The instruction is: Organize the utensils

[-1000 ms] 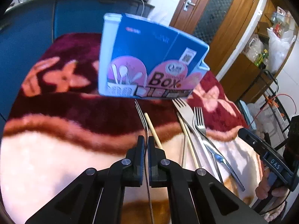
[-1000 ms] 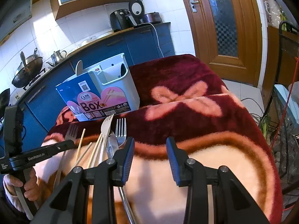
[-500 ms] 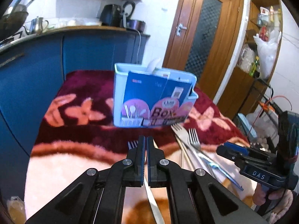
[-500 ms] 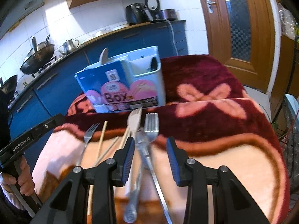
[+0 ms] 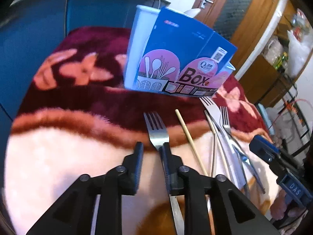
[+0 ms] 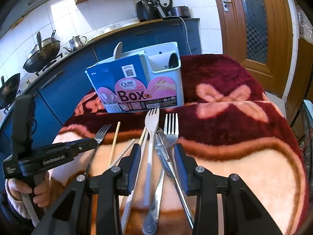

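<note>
- Left gripper (image 5: 151, 149) of mine hangs low over the blanket (image 5: 58, 152) with its jaws parted, gripping nothing; a steel fork (image 5: 157, 129) lies flat with its neck against the inner face of the right finger.
- Right gripper (image 6: 157, 152) is spread wide, holding nothing, straddling a white plastic fork (image 6: 151, 125) and a crossed pile of metal cutlery (image 6: 163, 154).
- Loose chopsticks (image 6: 114, 141) lie between the forks.
- Beyond the utensils, at the far side, the utensil box (image 6: 140, 84) stands upright.
</note>
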A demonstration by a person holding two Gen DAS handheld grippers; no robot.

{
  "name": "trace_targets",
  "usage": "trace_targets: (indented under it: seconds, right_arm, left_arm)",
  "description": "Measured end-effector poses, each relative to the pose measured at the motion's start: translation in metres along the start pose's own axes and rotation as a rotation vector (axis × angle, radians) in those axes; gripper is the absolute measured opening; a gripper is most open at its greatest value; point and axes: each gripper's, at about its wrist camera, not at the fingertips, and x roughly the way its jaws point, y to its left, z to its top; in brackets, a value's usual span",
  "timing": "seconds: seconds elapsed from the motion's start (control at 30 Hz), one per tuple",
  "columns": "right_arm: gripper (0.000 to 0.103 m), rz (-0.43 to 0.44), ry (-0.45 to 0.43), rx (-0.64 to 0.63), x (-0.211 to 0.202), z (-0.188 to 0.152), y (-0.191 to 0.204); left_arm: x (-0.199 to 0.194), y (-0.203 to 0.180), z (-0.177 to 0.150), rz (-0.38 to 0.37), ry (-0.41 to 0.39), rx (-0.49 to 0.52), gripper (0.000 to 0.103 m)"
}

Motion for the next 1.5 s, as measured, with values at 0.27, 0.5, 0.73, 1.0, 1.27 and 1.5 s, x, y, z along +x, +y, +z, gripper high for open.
trace_targets:
  seconds: [0.27,0.5,0.73,1.0,1.27,1.5]
  right_arm:
    - [0.038,0.006,0.008,0.021,0.005,-0.003,-0.008]
    - [0.038,0.009,0.012,0.030,0.006,-0.005,-0.011]
    - [0.038,0.009,0.012,0.031,0.006,-0.005,-0.012]
    - [0.038,0.017,0.012,0.005,0.004,-0.004,-0.002]
    - [0.038,0.071,0.048,-0.002,0.010,-0.001,0.021]
    - [0.038,0.110,0.114,0.025,0.026,-0.002,0.041]
  left_arm:
    - [0.010,-0.001,0.013,-0.058,0.006,-0.022,0.026]
    - [0.013,0.000,0.014,-0.117,0.019,-0.054,0.010]
    - [0.017,-0.005,0.013,-0.131,0.022,-0.063,0.002]
    - [-0.017,-0.016,0.007,-0.106,-0.123,-0.006,0.001]
    - [-0.068,-0.010,0.002,-0.032,-0.295,0.044,0.001]
    - [-0.101,0.000,-0.006,-0.009,-0.396,0.076,0.001]
